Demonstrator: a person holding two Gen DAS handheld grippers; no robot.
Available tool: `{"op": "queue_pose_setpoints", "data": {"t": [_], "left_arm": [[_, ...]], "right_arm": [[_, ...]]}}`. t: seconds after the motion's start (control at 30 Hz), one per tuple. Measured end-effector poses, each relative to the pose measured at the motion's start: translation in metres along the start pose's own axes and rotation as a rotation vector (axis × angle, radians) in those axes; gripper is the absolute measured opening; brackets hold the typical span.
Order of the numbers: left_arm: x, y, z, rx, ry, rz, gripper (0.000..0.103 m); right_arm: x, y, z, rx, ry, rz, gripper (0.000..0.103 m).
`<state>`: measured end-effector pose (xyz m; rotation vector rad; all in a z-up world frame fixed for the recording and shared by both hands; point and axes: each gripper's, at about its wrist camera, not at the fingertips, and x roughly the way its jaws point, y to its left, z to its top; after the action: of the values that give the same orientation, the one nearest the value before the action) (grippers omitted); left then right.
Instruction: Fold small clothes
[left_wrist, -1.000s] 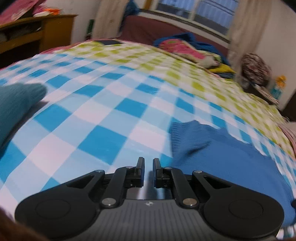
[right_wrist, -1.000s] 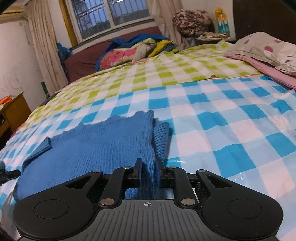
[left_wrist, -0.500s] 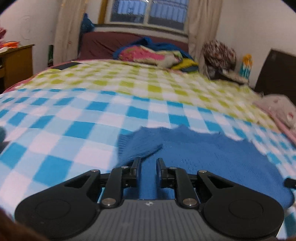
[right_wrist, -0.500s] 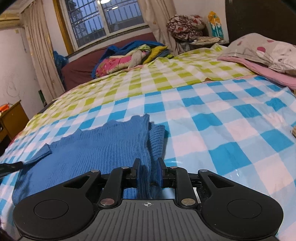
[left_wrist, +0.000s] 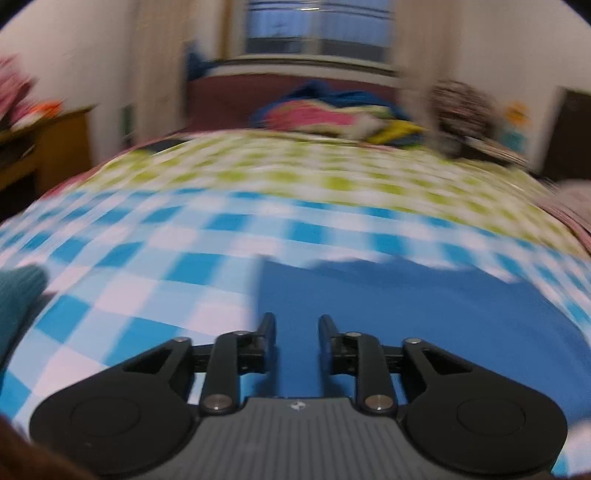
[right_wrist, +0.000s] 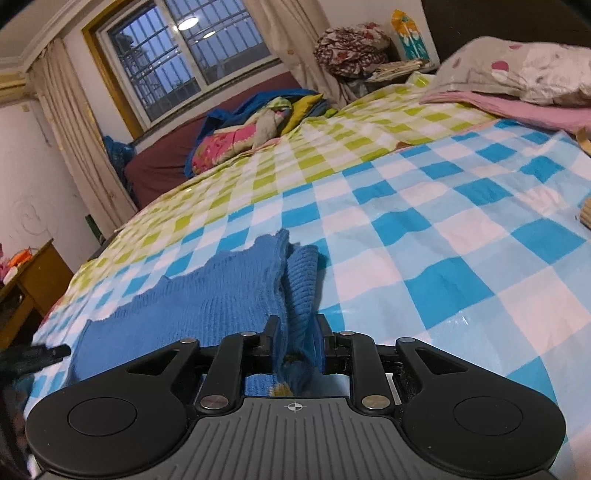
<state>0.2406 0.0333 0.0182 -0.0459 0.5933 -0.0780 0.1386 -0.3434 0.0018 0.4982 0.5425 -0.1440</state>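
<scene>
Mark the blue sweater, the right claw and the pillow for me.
blue sweater (right_wrist: 207, 295): right wrist view, on its flat knitted body.
right claw (right_wrist: 295, 328): right wrist view, midway between fingertips, knit bunched there.
pillow (right_wrist: 517, 70): right wrist view, on its spotted top.

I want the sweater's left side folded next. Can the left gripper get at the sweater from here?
Probably yes: the left gripper stands open over the blue sweater, nothing between them.

Checked bedspread (right_wrist: 424, 236), blue squares near, green beyond. Heaped bright bedding (right_wrist: 255, 125) under barred window (right_wrist: 184, 59). Spotted pillow (right_wrist: 517, 70) at right, wooden desk (right_wrist: 33, 280) at left, curtains (right_wrist: 70, 133) alongside.
</scene>
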Motion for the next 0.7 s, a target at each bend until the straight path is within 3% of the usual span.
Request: {"op": "queue_pose_setpoints", "data": {"t": [0.1,0.17,0.27,0.4,0.5,0.57,0.7], "left_arm": [[-0.024,-0.040,-0.017,0.075,0.017,-0.134,0.045],[-0.040,-0.071,-0.033,0.184,0.005,-0.187,0.047],[-0.055,-0.118,-0.058,0.410,-0.055,-0.194,0.058],[-0.067,-0.163,-0.083,0.602,-0.107,-0.225,0.068],[-0.066,-0.191,-0.100,0.748,-0.179,-0.202,0.073],[-0.061,-0.207,-0.109,0.824,-0.244,-0.147,0.075],[-0.047,-0.229,-0.108,0.880,-0.296,-0.084,0.076]], "right_arm": [[-0.001,-0.012,0.002,0.035,0.019,0.000,0.026],[-0.003,-0.021,0.005,0.064,0.028,0.010,0.028],[-0.006,-0.030,0.009,0.100,0.038,0.031,0.031],[-0.008,-0.038,0.012,0.134,0.055,0.051,0.032],[-0.010,-0.040,0.013,0.145,0.066,0.068,0.033],[-0.011,-0.041,0.014,0.159,0.070,0.086,0.033],[-0.011,-0.048,0.014,0.219,0.087,0.126,0.033]]}}
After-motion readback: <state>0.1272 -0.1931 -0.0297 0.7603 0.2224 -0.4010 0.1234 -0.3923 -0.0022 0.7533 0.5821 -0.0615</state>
